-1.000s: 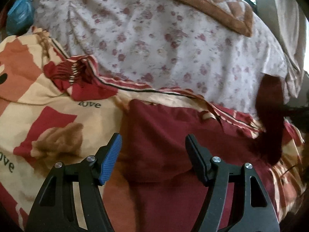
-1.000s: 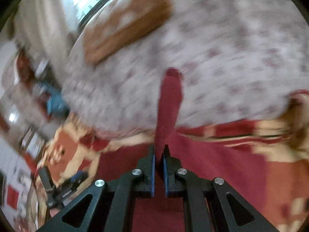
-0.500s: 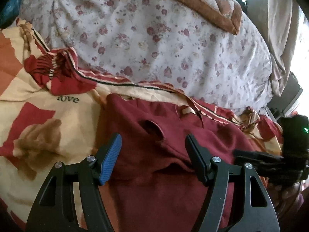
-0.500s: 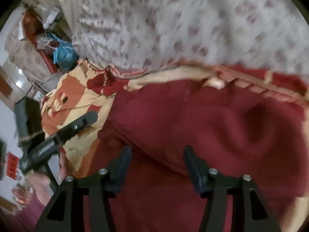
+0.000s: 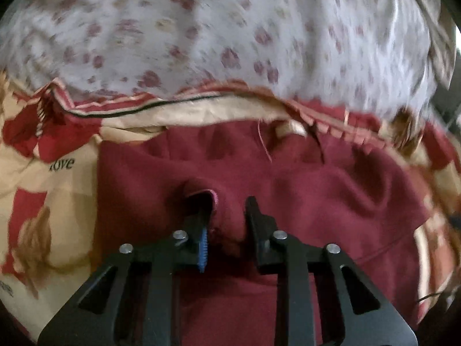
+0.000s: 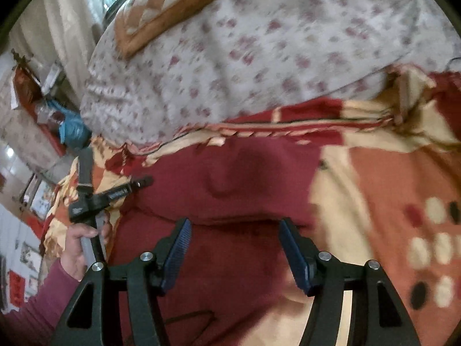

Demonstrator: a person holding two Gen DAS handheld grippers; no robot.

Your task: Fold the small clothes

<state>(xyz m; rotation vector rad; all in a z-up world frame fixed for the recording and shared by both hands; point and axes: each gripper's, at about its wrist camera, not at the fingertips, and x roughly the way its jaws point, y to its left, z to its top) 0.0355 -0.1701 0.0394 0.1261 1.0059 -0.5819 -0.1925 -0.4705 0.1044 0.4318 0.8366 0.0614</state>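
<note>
A dark red small garment [image 5: 317, 190] lies spread on a cream, red and orange patterned blanket [image 5: 43, 201]. My left gripper [image 5: 227, 210] is down on the garment, its jaws narrowed around a raised pinch of the red cloth near an opening in it. In the right wrist view the same garment [image 6: 230, 178] lies in front of my right gripper [image 6: 233, 227], which is open and empty just above it. The left gripper [image 6: 115, 193] shows there at the left, held in a hand.
A white floral quilt [image 5: 230, 34] bulges behind the garment, with a brown quilted pillow [image 6: 161, 8] on it. The patterned blanket [image 6: 389, 201] extends to the right. A blue bag [image 6: 72, 129] and room clutter sit far left.
My left gripper moved forward onto the garment and its jaws narrowed around a fold of red cloth. My right gripper let go of the cloth it held and now stands open.
</note>
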